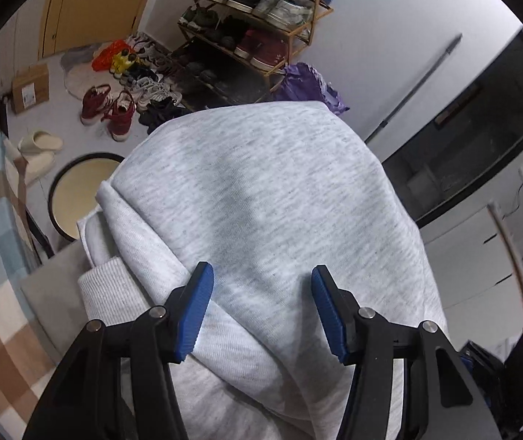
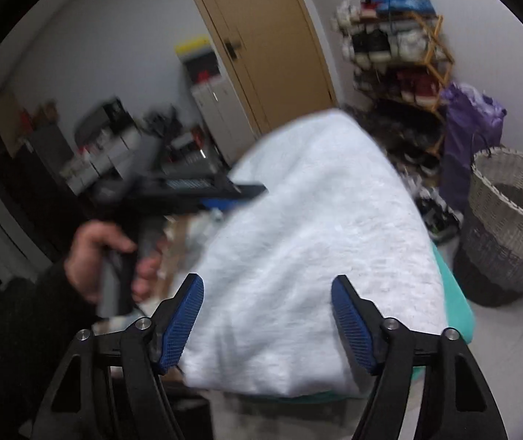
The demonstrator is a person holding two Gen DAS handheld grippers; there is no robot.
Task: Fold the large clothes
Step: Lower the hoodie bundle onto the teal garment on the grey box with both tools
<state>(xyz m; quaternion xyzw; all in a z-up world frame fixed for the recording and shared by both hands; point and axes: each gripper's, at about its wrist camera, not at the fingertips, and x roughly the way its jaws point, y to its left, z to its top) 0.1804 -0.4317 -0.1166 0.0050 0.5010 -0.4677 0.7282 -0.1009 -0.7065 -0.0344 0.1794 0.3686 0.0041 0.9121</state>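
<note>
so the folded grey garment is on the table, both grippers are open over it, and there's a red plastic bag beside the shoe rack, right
Not quite: the bag beside the shoe rack is purple, not red, as the right wrist view shows. The rest holds: the folded grey garment lies on the table, and the left gripper and right gripper are open over it.

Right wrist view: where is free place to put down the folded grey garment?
Bare floor lies between the teal surface and the wicker basket. Crowded: shoes beneath the shoe rack; the cluttered left side, behind the left gripper.
</note>
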